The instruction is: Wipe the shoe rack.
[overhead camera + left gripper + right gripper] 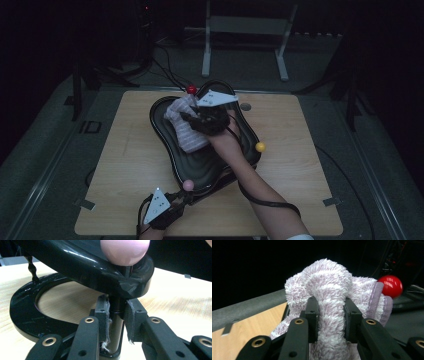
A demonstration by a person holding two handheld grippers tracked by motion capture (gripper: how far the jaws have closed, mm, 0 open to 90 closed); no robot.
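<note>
A black wavy tray (200,165) stands on the wooden table (130,165), with a ball at three of its corners: red (191,90), yellow (260,147) and pink (187,185). A fluffy pink-and-white striped towel (184,125) lies bunched in the tray's far left part. My right gripper (192,117) is over the tray, shut on a raised fold of the towel (329,282), with the red ball (390,286) just behind. My left gripper (182,197) is at the tray's near corner, its jaws closed round the black post (116,325) under the pink ball (125,250).
A white metal frame (245,25) and cables lie on the dark floor beyond the table. A small grey disc (245,106) sits on the table right of the tray. Tape tabs (86,204) mark the table's near corners. The right gripper's cable (270,202) trails across the near right.
</note>
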